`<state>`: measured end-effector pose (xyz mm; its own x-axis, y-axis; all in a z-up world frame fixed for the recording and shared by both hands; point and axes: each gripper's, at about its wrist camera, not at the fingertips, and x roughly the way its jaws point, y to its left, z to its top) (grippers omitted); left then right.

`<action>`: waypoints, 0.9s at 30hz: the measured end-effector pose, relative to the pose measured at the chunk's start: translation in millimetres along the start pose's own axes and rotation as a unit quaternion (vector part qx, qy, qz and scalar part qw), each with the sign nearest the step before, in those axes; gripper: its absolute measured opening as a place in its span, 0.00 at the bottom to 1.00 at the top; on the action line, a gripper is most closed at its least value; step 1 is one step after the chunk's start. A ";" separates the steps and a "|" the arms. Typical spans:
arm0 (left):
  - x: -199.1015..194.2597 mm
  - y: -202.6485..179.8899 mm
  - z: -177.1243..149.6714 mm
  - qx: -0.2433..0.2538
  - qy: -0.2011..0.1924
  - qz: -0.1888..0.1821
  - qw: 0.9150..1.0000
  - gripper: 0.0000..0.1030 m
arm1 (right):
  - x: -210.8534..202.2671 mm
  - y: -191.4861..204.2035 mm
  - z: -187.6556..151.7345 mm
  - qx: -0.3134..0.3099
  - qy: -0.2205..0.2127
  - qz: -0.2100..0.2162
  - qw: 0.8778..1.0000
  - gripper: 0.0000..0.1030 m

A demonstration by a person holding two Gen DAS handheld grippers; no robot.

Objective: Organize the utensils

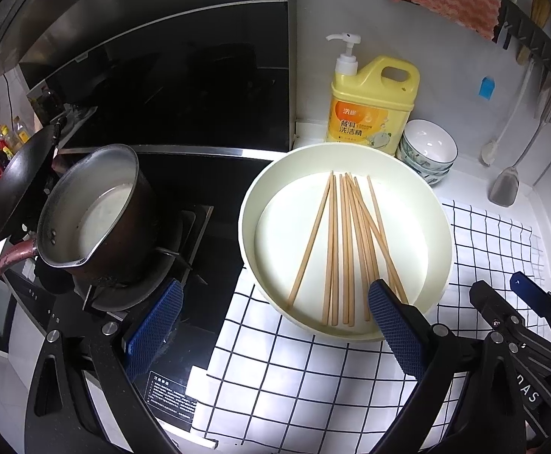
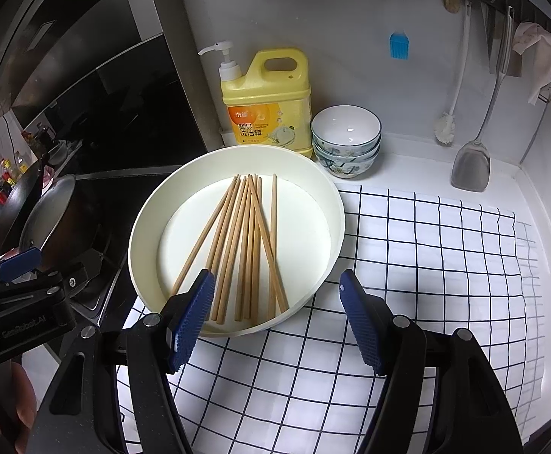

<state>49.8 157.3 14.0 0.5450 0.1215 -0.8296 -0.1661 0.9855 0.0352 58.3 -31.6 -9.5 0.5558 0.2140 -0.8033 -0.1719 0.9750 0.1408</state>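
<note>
On the far left a pot [image 1: 90, 212] sits on the stove [image 1: 184, 227], clear of the work. Right of it, the left gripper [image 1: 275, 325] hangs with its fingers wide apart and nothing between them, one pad over the stove edge, the other over the near rim of the white basin [image 1: 347, 335]. The chopsticks [image 2: 243, 249] lie loose in the basin, fanned out and crossing one another at the near ends. The right gripper [image 2: 277, 321] hovers above the basin's near rim, fingers apart and empty. To its right lies the checked cloth [image 2: 427, 265], a fair place to lay them.

To gather them well, I would come down across the sticks where they bunch tightest, towards the far ends, and close on the bundle rather than a single stick. How many overlap there is hard to judge, so lift slowly in case one slips.
</note>
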 end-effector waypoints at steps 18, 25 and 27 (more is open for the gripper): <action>0.0 -0.5 -1.1 0.002 -0.002 -0.003 1.000 0.94 | -0.6 0.9 -0.1 0.000 -0.001 -0.003 1.000 0.64; 0.5 -0.7 -0.6 0.001 -0.001 -0.001 1.000 0.94 | 1.1 2.2 0.0 -0.002 0.001 -0.002 1.000 0.64; 1.7 -0.7 1.0 0.002 -0.001 0.000 1.000 0.94 | 2.3 3.5 -0.4 -0.003 0.001 -0.002 1.000 0.64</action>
<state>51.6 156.9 13.1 0.5467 0.1219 -0.8284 -0.1634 0.9859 0.0372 58.6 -27.7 -11.0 0.5541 0.2104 -0.8054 -0.1744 0.9754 0.1348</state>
